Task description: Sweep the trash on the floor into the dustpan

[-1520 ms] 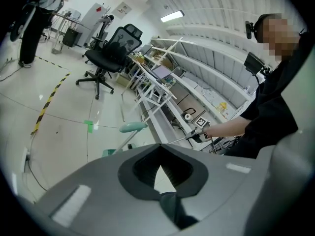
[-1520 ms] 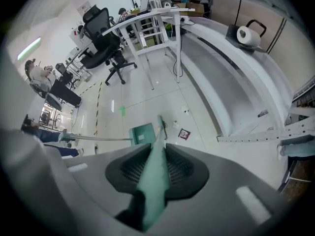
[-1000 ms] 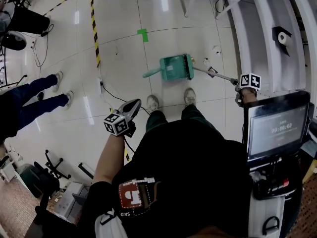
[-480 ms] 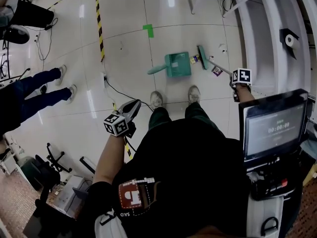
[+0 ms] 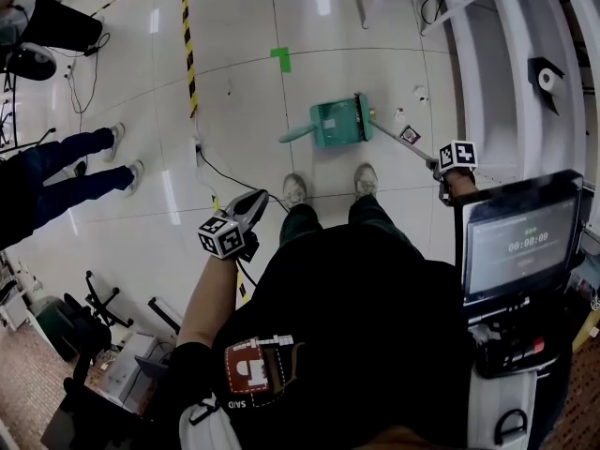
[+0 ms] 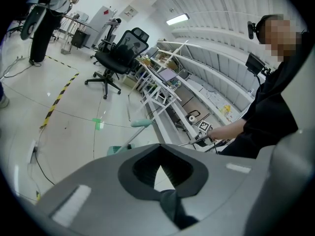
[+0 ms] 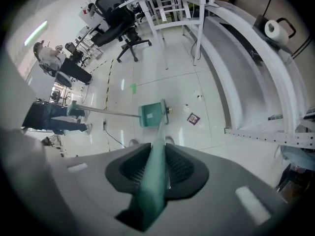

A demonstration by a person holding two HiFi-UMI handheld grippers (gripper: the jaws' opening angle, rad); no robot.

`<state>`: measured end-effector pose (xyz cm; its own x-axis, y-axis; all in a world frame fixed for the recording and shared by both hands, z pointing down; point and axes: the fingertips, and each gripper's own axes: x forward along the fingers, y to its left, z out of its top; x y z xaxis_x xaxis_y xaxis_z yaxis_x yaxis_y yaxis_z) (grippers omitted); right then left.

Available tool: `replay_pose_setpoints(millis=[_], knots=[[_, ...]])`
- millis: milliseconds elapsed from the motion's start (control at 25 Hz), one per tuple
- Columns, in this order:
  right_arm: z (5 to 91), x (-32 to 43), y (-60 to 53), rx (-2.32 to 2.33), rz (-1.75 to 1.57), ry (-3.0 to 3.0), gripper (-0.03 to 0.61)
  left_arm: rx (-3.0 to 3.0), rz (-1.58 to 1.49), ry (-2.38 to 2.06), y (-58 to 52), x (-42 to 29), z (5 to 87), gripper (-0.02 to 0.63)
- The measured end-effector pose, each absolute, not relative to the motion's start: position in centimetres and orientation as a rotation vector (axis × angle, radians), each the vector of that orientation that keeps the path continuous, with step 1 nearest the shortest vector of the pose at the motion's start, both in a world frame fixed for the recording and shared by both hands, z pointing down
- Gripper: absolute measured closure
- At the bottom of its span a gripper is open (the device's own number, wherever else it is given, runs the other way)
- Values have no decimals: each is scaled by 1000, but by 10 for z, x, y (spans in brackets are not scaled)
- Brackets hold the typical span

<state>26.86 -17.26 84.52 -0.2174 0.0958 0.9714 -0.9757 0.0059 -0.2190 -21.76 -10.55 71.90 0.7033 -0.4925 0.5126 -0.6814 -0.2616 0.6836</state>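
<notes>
The green dustpan (image 5: 334,123) lies on the white floor ahead of my feet, its long handle (image 5: 292,135) pointing left. A green broom head (image 5: 362,118) stands against the pan's right, open side. Its handle (image 5: 403,139) runs back to my right gripper (image 5: 442,163), which is shut on it; in the right gripper view the green handle (image 7: 153,173) fills the jaws. A dark square scrap (image 5: 410,135) and small white bits (image 5: 422,93) lie right of the broom. My left gripper (image 5: 246,206) hovers by my left leg, shut, holding nothing that I can see.
My shoes (image 5: 292,190) stand just behind the dustpan. Another person's legs (image 5: 66,162) are at the left. A black cable (image 5: 214,176) and yellow-black tape (image 5: 187,45) cross the floor. A white rack (image 5: 487,54) and a monitor cart (image 5: 520,237) line the right side.
Half a second ago the broom head stood a little right of the dustpan with a small scrap between them; it has swept left against the pan's mouth. The left gripper stayed put.
</notes>
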Motion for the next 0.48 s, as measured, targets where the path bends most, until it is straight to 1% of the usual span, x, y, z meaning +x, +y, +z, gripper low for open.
replay_pose_setpoints(millis=[200,360,480], knots=[[829,287,-179,1026,1406,-1338,489,1935,230,-898,-111,-212,724,617],[819,307,-193,1052,1273,-1346,489,1935,224,-904,-113,-213,727,618],[814,309,-207,1039,1153,-1363,489,1930,225,-910,-108,-216,724,617]])
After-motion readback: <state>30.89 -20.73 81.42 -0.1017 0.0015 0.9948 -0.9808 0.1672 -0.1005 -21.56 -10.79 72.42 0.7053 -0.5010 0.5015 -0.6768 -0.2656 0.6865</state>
